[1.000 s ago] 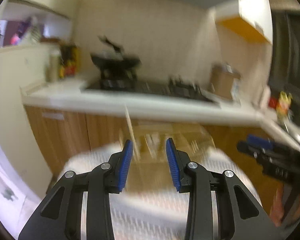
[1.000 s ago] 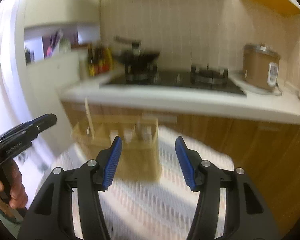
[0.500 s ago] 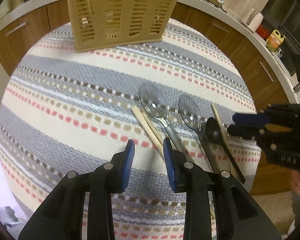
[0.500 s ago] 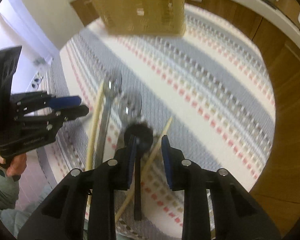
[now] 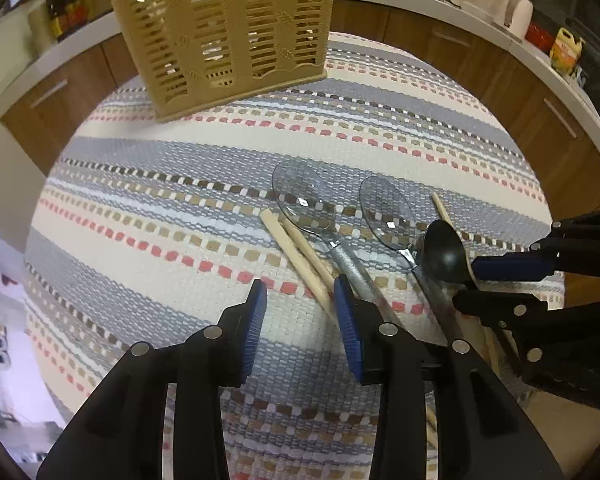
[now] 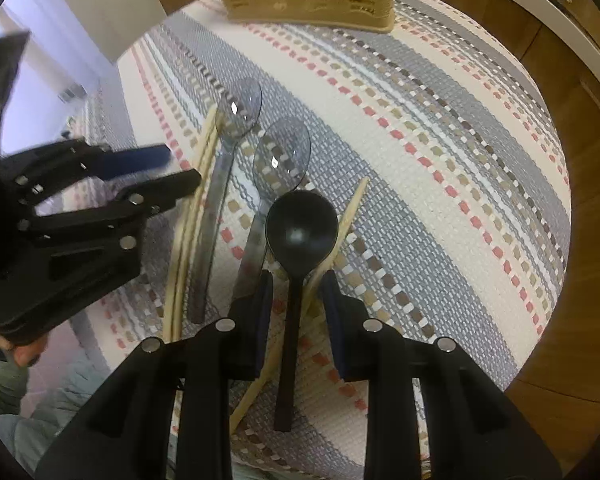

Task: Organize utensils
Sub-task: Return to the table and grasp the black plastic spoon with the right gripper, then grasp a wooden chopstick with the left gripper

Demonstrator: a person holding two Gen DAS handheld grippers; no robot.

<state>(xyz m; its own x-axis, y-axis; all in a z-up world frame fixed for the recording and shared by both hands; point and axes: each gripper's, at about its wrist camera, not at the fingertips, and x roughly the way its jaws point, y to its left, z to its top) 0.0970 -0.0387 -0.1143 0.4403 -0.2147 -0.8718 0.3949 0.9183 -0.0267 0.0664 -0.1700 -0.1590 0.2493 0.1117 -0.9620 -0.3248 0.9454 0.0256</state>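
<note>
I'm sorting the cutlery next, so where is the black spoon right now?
In the right wrist view, the black spoon lies on the striped cloth, its handle running between the right gripper's open fingers, beside a clear spoon and crossing a chopstick.

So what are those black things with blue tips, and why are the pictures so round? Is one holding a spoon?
Those are tongs that a person squeezes, one pair in each hand. A small wide-eyed camera sits on each pair, so each picture looks along its own tongs and bends round at the edges.

On the striped cloth lie two clear spoons, a black spoon and wooden chopsticks. At the back stands a tan basket for utensils.

The left tongs have just been opening, and nothing is between them. The right tongs have just been closing around the black spoon's handle and a single chopstick. Their pads don't seem to press yet, so nothing is held.
</note>
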